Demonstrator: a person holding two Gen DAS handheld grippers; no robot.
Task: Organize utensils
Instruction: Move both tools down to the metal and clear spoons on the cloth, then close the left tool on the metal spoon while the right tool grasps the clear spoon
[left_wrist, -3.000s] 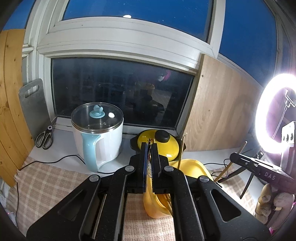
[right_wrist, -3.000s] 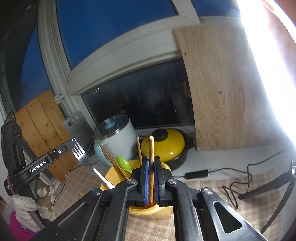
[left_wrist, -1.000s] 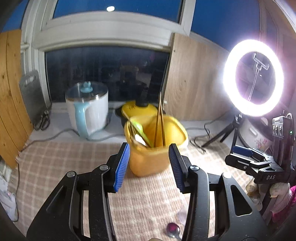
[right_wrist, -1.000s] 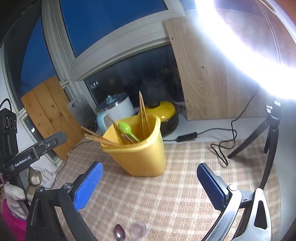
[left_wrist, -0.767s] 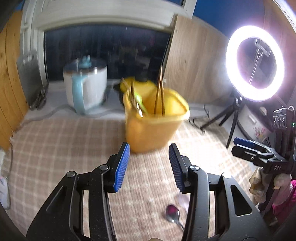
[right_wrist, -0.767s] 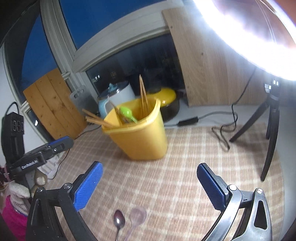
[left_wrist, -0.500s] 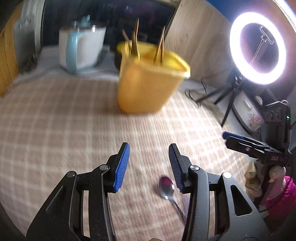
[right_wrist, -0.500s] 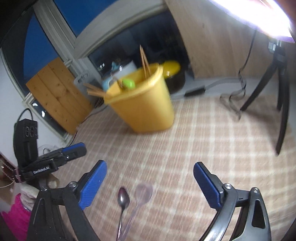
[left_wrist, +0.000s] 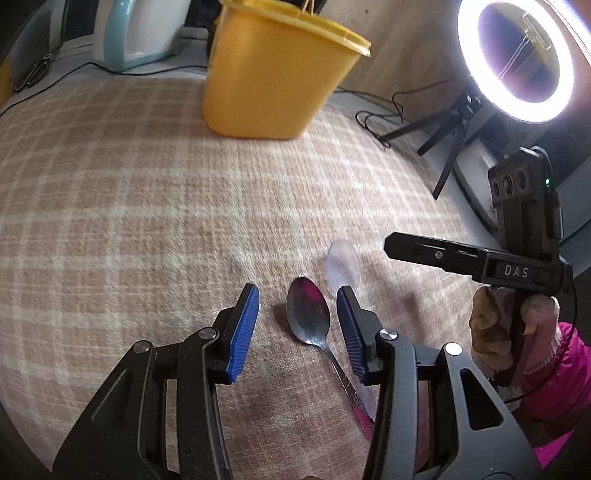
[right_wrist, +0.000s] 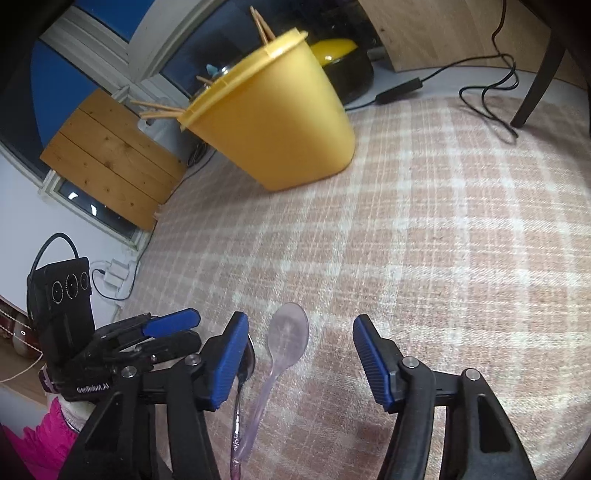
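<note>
A metal spoon (left_wrist: 308, 314) and a clear plastic spoon (left_wrist: 342, 263) lie side by side on the checked cloth. My left gripper (left_wrist: 297, 301) is open and low over the cloth, with the metal spoon's bowl between its jaws. My right gripper (right_wrist: 297, 328) is open, with the clear plastic spoon (right_wrist: 287, 338) between its jaws; the metal spoon (right_wrist: 245, 365) is partly hidden by its left finger. The yellow bin (left_wrist: 275, 75) holds chopsticks and other utensils and stands farther back; it also shows in the right wrist view (right_wrist: 275, 122).
A lit ring light (left_wrist: 517, 59) on a tripod stands at the right. A white and blue kettle (left_wrist: 142, 31), scissors (left_wrist: 33, 72), a yellow-lidded pot (right_wrist: 343, 66) and cables (right_wrist: 484, 92) lie behind the bin. A wooden board (right_wrist: 107, 155) leans at the left.
Both grippers let go of utensils at the bin, opened, pulled back and dropped down toward the two spoons on the cloth.
</note>
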